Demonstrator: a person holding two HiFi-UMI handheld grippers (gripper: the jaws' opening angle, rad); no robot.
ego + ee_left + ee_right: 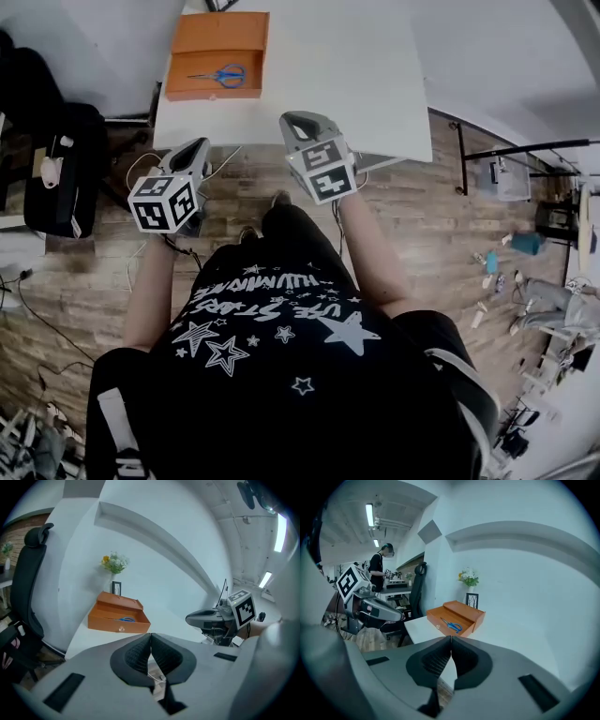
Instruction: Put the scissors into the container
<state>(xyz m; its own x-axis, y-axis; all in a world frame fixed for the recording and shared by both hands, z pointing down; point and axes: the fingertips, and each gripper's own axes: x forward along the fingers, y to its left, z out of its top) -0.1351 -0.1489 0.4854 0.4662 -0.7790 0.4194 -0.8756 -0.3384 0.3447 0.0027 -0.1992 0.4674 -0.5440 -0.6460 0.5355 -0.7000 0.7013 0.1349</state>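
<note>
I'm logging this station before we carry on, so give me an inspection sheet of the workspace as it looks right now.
Surface: white table, no spills seen.
Job's things: blue scissors lie inside the open orange box on the table's left side.
Clutter: vase of flowers and picture frame behind the box.
Grippers: left gripper and right gripper both shut, empty, held short of the table's near edge.
Cables: loose cables on the wooden floor near the table's left corner.
Surroundings: black chair left of the table; another person at a far bench.
</note>
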